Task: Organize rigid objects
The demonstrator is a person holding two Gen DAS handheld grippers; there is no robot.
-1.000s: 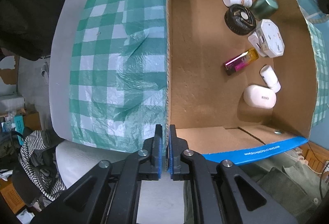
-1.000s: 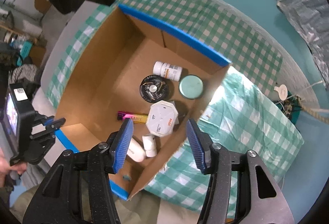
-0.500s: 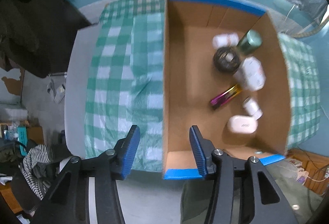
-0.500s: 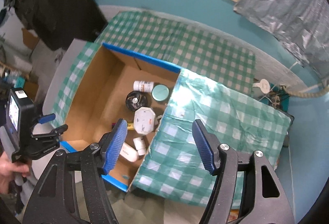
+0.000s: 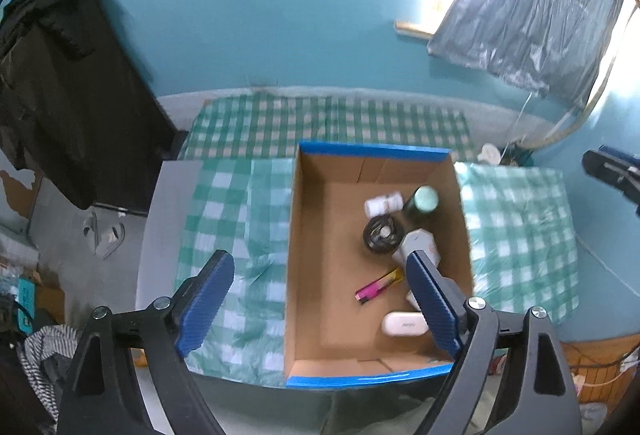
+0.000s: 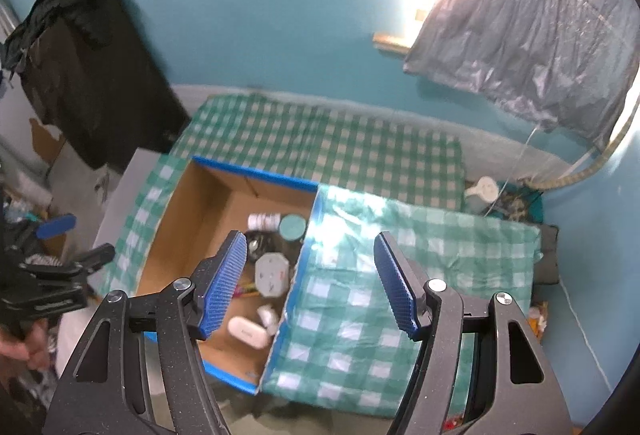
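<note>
Both grippers have lifted away from the cardboard box (image 5: 320,275), which now looks smaller below them. The left gripper (image 5: 320,305), a second ago pinched shut on the box's near rim, has just been opening; its jaws stand wide with nothing between them. The right gripper (image 6: 310,283) hangs moderately open and empty over the box's right wall.

A green checked cloth (image 5: 240,235) covers the table around the box, from nine o'clock round to three. A teal wall (image 5: 260,15) rises at twelve, with dark clothing (image 5: 52,75) at ten and a grey plastic sheet (image 5: 520,15) at two.

Inside, toward the right wall: a black round fan (image 5: 380,233), a white octagonal plug (image 5: 420,249), a green-lidded jar (image 5: 424,201), a white bottle (image 5: 382,204), a white case (image 5: 402,324), and a pink-and-yellow lighter (image 5: 378,285).
</note>
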